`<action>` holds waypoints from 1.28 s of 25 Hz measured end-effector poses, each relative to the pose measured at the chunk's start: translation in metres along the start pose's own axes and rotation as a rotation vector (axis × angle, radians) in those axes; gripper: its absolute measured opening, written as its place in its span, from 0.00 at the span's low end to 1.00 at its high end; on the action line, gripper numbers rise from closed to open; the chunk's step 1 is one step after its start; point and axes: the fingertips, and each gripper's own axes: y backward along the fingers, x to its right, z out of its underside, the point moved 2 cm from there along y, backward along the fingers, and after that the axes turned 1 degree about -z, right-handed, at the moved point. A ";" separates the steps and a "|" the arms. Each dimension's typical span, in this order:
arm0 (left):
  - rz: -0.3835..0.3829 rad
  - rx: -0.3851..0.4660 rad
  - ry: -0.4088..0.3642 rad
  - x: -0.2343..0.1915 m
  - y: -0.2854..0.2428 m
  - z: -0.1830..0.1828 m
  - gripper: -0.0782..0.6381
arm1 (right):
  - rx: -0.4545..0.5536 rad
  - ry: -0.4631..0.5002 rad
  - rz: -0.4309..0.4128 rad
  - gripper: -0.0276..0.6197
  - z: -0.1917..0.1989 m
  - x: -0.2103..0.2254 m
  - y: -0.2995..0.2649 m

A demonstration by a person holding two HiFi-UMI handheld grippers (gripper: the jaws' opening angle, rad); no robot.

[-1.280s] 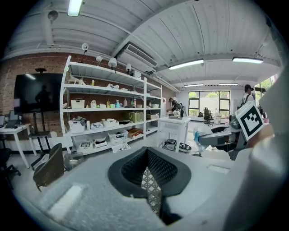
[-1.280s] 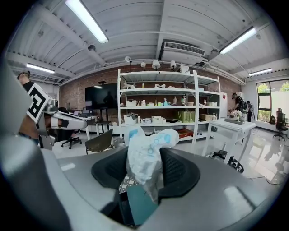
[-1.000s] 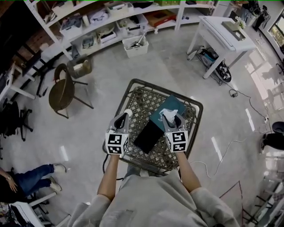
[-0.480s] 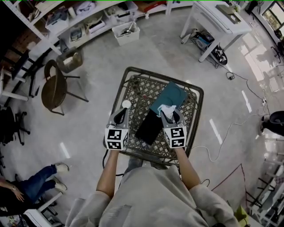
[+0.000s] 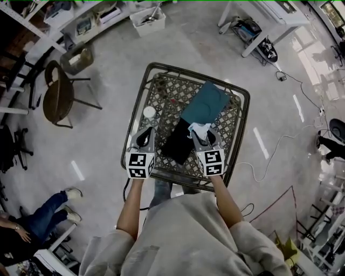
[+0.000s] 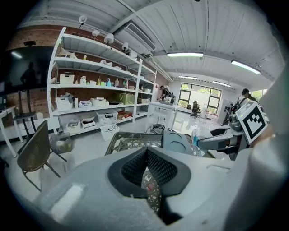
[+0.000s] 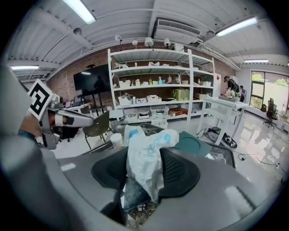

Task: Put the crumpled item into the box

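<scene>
A wire-mesh table (image 5: pixel 141 97) carries a black open box (image 5: pixel 177 141) and, beyond it, a teal lid (image 5: pixel 205 102). My right gripper (image 5: pixel 200 136) is shut on the crumpled item (image 5: pixel 200 128), a white wad with blue print, just right of the black box's near end. In the right gripper view the crumpled item (image 7: pixel 146 153) is pinched between the pads of that gripper (image 7: pixel 146 168), with the teal lid (image 7: pixel 192 144) behind it. My left gripper (image 5: pixel 144 139) hovers left of the box. In the left gripper view this gripper (image 6: pixel 145 155) has its pads meeting at the tips, with nothing between them.
A small white round cup (image 5: pixel 149 112) stands on the table's left side. On the floor are a chair (image 5: pixel 56 97) at left, cables (image 5: pixel 269 156) at right and a white desk (image 5: pixel 264 16) at the top right. Shelves with bins line the back. A seated person's legs (image 5: pixel 38 213) show at lower left.
Both grippers have sunk toward the table and sit nearer its front edge. The right one still holds the crumpled item, now beside the black box's near end.
</scene>
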 end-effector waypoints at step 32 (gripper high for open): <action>0.001 -0.050 0.063 0.012 -0.011 0.049 0.11 | -0.279 0.816 -0.239 0.34 0.086 -0.055 -0.023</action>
